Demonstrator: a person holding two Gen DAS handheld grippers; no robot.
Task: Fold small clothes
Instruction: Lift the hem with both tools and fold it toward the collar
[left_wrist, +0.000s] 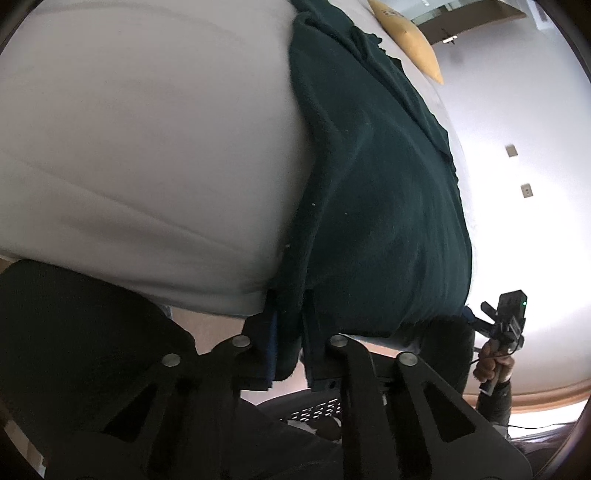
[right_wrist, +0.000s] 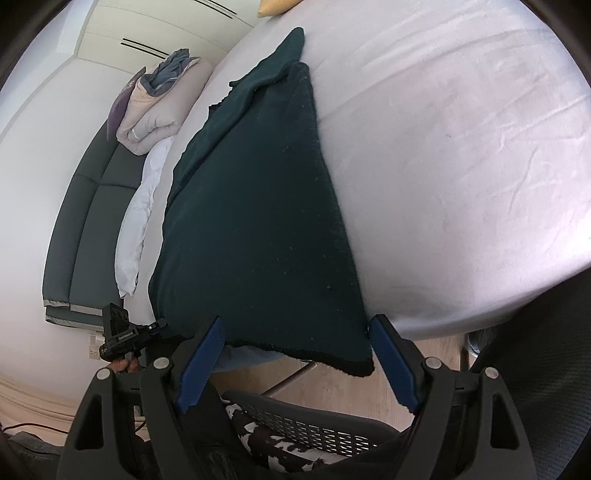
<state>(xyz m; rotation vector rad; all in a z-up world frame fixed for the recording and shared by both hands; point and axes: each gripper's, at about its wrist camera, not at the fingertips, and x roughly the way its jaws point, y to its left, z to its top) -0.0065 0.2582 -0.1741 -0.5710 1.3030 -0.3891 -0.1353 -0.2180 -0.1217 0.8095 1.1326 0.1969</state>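
Bed: a wide mattress under a pale, lightly creased fitted sheet (right_wrist: 461, 155) fills most of both views.
Garment: a dark green fleecy cloth (right_wrist: 258, 206), laid flat in a long strip along one side of the bed, its near edge hanging over the mattress edge.
Sofa: a dark grey cushioned sofa (right_wrist: 85, 221) beside the bed, with a folded beige quilt (right_wrist: 155, 118) piled on it.
Pillow: a mustard-yellow pillow (left_wrist: 410, 40) at the far end of the bed.
Chair: a black mesh chair back (right_wrist: 314, 424) below the bed's edge.
Left gripper (left_wrist: 291, 332): black fingers closed together, clamping the near corner of the green cloth.
Right gripper (right_wrist: 295, 362): blue-padded fingers (right_wrist: 391, 362) spread wide apart, one on each side of the cloth's overhanging edge; whether the pads touch it, I cannot tell.
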